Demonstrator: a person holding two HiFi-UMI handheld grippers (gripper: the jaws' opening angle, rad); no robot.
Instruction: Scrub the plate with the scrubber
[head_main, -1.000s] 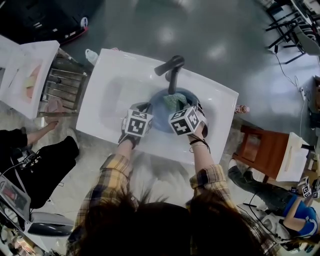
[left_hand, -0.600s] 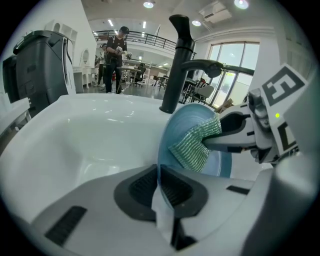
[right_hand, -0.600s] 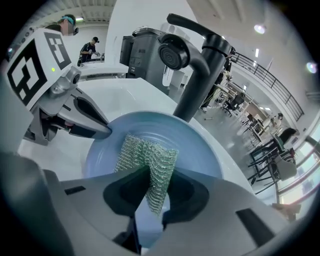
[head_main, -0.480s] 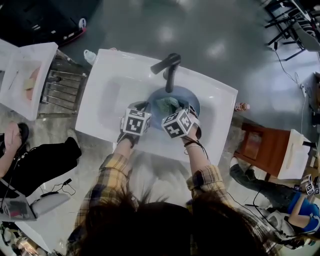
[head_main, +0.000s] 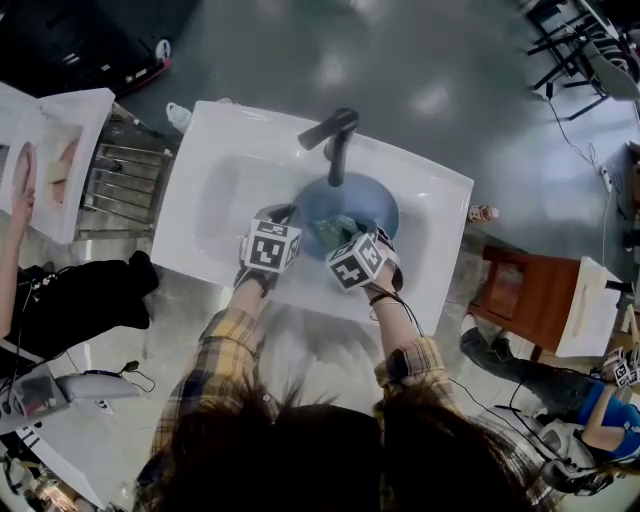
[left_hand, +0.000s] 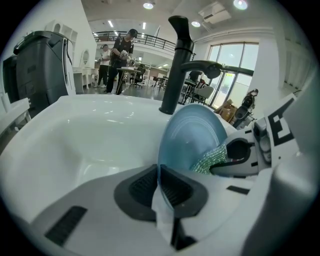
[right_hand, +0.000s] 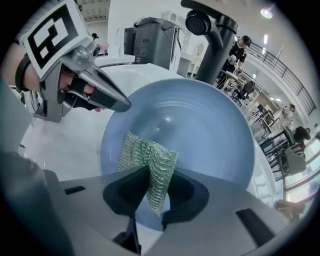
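Pinched by its rim in the left gripper (left_hand: 161, 172) and tilted over the sink (left_hand: 75, 135), the blue plate (right_hand: 205, 135) faces the right gripper (right_hand: 150, 190), whose jaws clamp a green mesh scrubber (right_hand: 142, 152) lying against the plate's hollow just ahead of them.

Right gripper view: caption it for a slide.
Right gripper holds a green scrubber against a blue plate; left gripper grips its rim.

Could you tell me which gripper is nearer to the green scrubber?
Right: the right gripper clamps the scrubber itself; the left gripper pinches the plate rim beside it.
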